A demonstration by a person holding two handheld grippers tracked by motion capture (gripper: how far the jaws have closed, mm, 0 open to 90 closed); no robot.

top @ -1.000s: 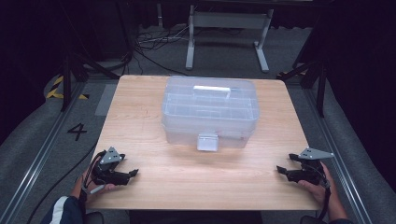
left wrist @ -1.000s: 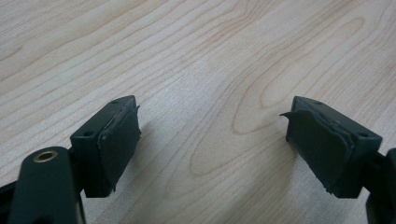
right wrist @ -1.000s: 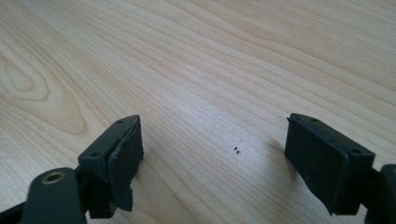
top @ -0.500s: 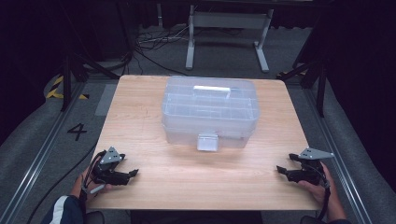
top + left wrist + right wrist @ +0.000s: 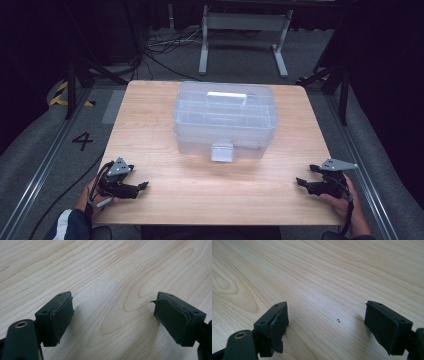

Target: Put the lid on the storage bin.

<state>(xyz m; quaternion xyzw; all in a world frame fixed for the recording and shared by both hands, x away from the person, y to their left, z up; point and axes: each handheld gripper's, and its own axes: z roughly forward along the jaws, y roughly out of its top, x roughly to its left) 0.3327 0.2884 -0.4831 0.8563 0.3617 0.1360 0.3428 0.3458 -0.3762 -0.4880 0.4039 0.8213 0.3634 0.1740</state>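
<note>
Nothing looked begun: clear box was latched shut mid-table, w/ left gripper & right gripper held wide open, empty, near front corners

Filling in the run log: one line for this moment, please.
left gripper: open, empty | right gripper: open, empty | clear plastic toolbox: mid-table, lid closed, untouched

Pale wood-grain bench; clear plastic lidded box with white latch; both black tongs over swirling grain.
</note>
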